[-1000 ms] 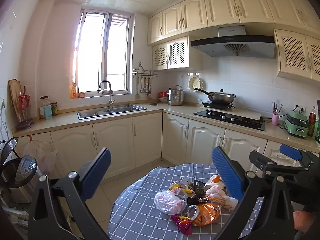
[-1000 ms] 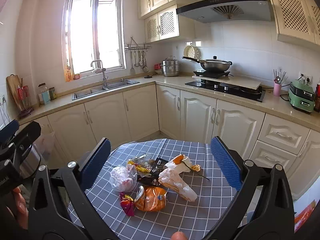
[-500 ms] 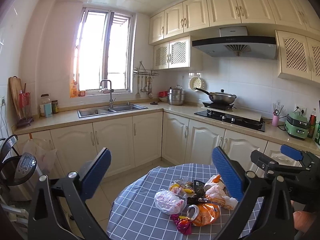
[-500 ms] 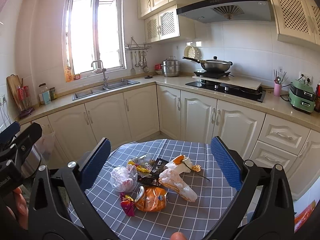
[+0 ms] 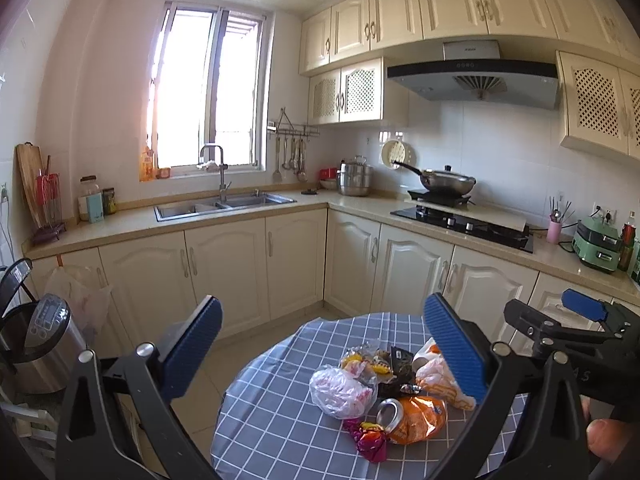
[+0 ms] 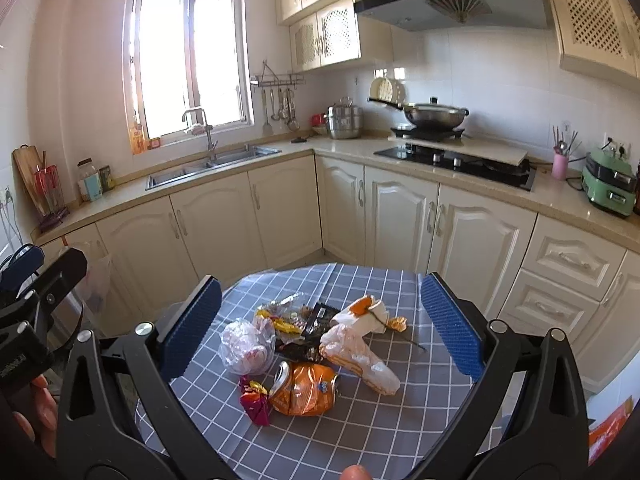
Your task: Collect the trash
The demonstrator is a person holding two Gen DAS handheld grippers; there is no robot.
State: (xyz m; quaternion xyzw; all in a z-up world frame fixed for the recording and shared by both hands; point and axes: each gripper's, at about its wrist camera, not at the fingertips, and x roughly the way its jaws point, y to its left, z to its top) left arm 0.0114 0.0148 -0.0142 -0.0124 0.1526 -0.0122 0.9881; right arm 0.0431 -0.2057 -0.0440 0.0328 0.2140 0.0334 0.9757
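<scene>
Nothing moved; trash (image 6: 308, 344) btwn R tongs (image 6: 320, 328).

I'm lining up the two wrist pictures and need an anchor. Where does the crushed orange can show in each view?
Left wrist: the crushed orange can lies low and right of centre, at the near edge of the trash pile.
Right wrist: the can lies low, just left of centre, between the open fingers.
Shared landmark: the magenta candy wrapper lies just left of the can in both.

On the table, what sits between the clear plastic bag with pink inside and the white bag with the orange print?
In the right wrist view, a dark wrapper and yellow snack wrappers lie between the clear plastic bag and the white bag.
</scene>
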